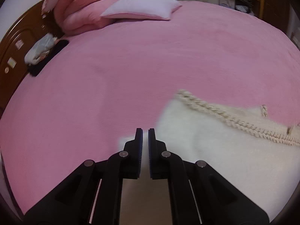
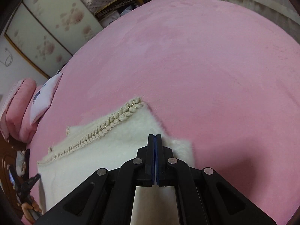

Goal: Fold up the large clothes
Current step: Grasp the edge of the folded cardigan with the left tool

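A white fluffy garment [image 1: 206, 150] with a braided cream trim [image 1: 225, 116] lies on the pink bed cover [image 1: 150, 65], blurred at its left edge. My left gripper [image 1: 145, 131] is shut on that edge, with white fabric showing in the thin slit between the pads. In the right wrist view the same garment [image 2: 112, 150] spreads to the left of my right gripper [image 2: 155, 136]. Its jaws are pressed together at the garment's right corner, and fabric runs up under the tips. The left gripper [image 2: 37, 177] shows at the garment's far left edge, held by a hand [image 2: 30, 208].
A pale pillow [image 1: 144, 7] and a folded pink quilt [image 1: 78, 9] sit at the head of the bed. A wooden headboard [image 1: 18, 37] has a small bundle [image 1: 41, 48] beside it. A floral wardrobe [image 2: 46, 28] stands beyond the bed. Bare pink cover [image 2: 206, 65] stretches ahead of both grippers.
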Motion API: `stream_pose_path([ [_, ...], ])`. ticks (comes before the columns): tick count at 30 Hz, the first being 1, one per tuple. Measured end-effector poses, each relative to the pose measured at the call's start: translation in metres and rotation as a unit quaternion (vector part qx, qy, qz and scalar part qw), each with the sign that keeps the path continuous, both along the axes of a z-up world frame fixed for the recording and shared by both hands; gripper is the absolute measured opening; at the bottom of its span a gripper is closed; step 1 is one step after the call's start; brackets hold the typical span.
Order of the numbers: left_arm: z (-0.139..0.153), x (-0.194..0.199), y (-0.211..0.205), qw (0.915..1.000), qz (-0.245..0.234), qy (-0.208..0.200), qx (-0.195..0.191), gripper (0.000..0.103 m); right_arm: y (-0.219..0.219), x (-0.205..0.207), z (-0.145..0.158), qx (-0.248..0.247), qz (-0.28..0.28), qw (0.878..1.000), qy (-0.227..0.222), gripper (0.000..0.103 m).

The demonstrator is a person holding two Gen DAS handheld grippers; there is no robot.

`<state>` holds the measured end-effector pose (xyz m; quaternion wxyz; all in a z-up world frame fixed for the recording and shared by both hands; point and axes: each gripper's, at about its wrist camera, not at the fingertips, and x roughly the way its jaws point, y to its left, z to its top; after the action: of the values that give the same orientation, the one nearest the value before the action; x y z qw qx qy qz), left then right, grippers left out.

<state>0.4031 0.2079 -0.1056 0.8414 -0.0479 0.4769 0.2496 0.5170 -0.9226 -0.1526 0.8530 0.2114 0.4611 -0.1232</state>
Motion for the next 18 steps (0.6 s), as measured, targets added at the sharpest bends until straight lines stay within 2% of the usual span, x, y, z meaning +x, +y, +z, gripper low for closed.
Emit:
stream_pose_path([
  [1,0.004,-0.006,0.01,0.9996,0.01,-0.006,-0.027,0.002,0.002,-0.002,0.007,-0.039,-0.008,0.999,0.011,0.0],
  [2,0.007,-0.013,0.017,0.9985,0.02,-0.007,-0.051,0.002,0.005,-0.002,0.012,-0.049,0.004,0.999,0.012,0.0],
  [4,0.01,-0.028,0.027,0.9948,0.039,-0.003,-0.094,0.002,0.02,0.0,0.027,-0.035,0.042,0.999,0.002,0.0],
  [7,0.017,-0.084,0.054,0.9872,0.06,0.005,-0.148,0.003,0.058,0.008,0.044,0.016,0.103,0.995,-0.011,0.0],
  [8,0.02,-0.094,0.057,0.985,0.066,0.005,-0.159,0.007,0.075,0.015,0.046,0.033,0.121,0.992,-0.011,0.001],
  [10,0.019,-0.118,0.056,0.9789,0.088,0.004,-0.184,0.011,0.106,0.023,0.044,0.07,0.161,0.985,-0.005,0.002],
  [12,0.019,-0.138,0.063,0.9723,0.102,0.003,-0.21,0.021,0.133,0.03,0.038,0.092,0.19,0.978,0.001,0.002],
  [16,0.013,-0.172,0.063,0.9516,0.129,-0.011,-0.279,0.026,0.185,0.041,0.017,0.088,0.22,0.97,0.05,0.002],
  [18,0.01,-0.182,0.057,0.9473,0.128,-0.014,-0.293,0.026,0.201,0.039,0.01,0.088,0.225,0.968,0.067,0.002],
])
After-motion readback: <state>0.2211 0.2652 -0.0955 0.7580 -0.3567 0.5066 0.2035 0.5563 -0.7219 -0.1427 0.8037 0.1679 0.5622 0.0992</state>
